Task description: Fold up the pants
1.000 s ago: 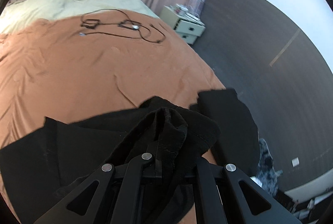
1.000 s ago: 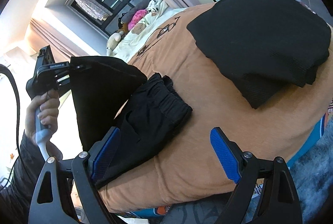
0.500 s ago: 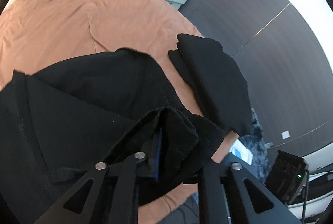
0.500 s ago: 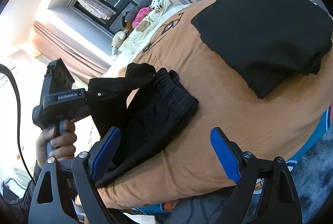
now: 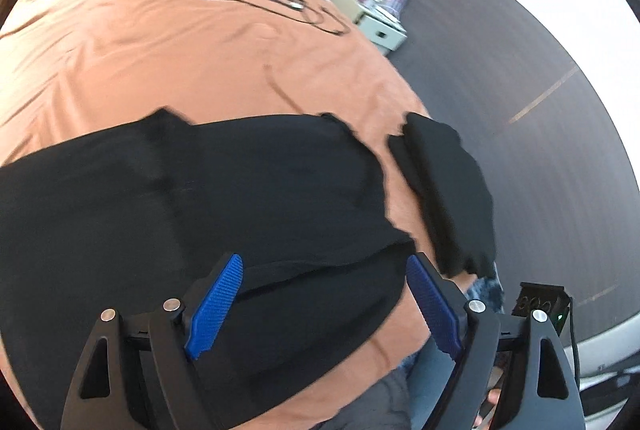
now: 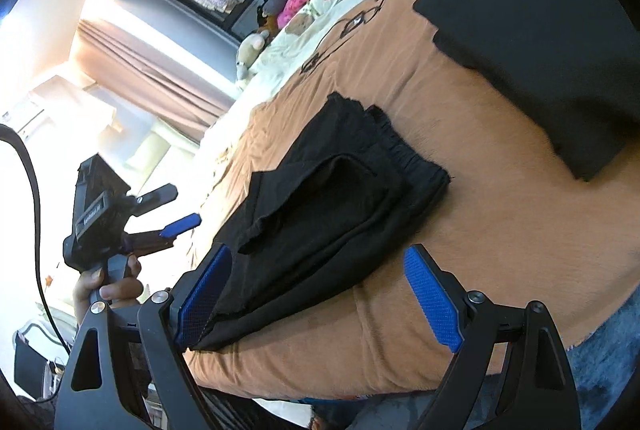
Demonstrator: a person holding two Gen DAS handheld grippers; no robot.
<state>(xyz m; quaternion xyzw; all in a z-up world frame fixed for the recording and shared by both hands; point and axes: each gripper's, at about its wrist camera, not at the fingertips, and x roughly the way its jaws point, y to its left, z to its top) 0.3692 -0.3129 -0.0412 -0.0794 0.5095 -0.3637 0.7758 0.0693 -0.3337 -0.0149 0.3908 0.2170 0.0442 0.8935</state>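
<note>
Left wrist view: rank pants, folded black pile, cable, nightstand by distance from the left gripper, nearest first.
1. Pants: lying right under the open left gripper.
2. Folded black pile: to the right, near the bed edge.
3. Cable: farther up the orange cover.
4. Nightstand: off the bed, upper right.

Item on my feed: black pants, soft knit, gathered elastic waistband toward the bed's middle. State: folded over into layers, one loose flap lying on top, edges uneven. Position: flat on the orange bedspread, near its front edge, apart from a second black folded garment.
</note>
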